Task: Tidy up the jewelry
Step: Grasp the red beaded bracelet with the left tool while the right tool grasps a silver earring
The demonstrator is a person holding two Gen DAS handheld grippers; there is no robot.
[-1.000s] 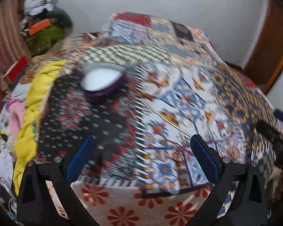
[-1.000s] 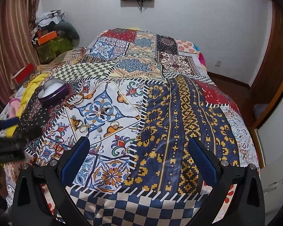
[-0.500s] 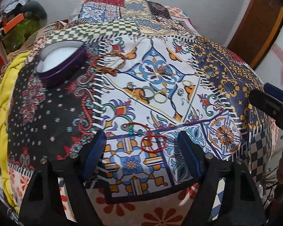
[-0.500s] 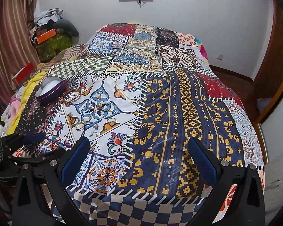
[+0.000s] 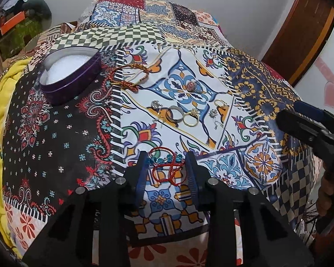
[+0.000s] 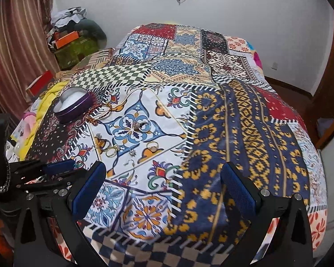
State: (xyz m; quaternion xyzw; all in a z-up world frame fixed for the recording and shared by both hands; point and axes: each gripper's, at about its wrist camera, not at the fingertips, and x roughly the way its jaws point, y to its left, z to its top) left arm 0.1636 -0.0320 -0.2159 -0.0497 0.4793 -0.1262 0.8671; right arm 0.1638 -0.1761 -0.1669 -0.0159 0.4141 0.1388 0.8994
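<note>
Red cord bracelet with teal beads: loose on the bed quilt, between left gripper fingers, narrowed but apparently not yet clamped. Best pinched low at the bunched cord, lifted clear of fabric, carried to purple heart tin. Right gripper: fingers wide apart, empty, above quilt.
</note>
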